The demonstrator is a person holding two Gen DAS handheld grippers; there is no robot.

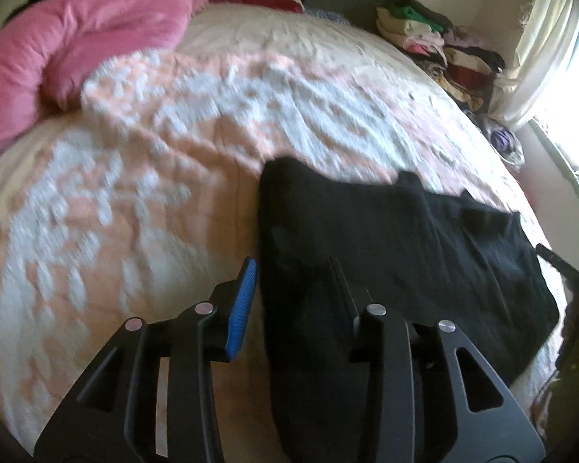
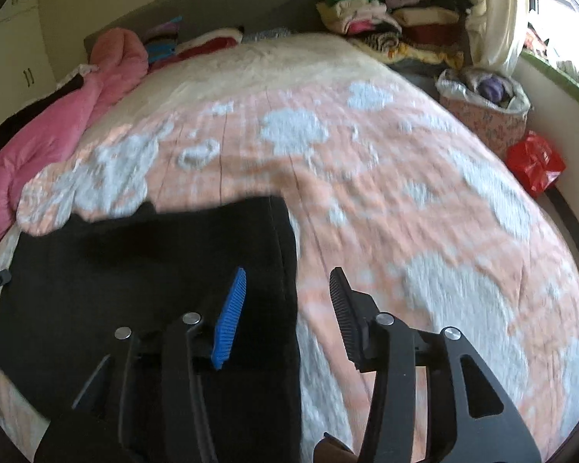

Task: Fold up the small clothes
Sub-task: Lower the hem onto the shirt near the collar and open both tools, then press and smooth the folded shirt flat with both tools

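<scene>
A black garment (image 1: 405, 239) lies flat on the bed's peach and white bedspread (image 1: 173, 154). In the left wrist view my left gripper (image 1: 292, 262) hangs just over the garment's left edge. Its jaws stand apart and the blue pad (image 1: 241, 308) is off the cloth, over the bedspread. In the right wrist view the same black garment (image 2: 135, 262) fills the lower left, and my right gripper (image 2: 288, 272) is open over its right edge. Its blue pad (image 2: 229, 320) is above the cloth and the black pad (image 2: 345, 316) above the bedspread (image 2: 405, 193). Neither gripper pinches any cloth.
A pink quilt (image 1: 77, 50) is bunched along the bed's left side. Stacks of folded clothes (image 2: 386, 19) sit at the far right by the curtain (image 2: 494, 11) and window. A bag of yarn (image 2: 486, 100) and a red plastic bag (image 2: 534, 162) stand beside the bed on the right.
</scene>
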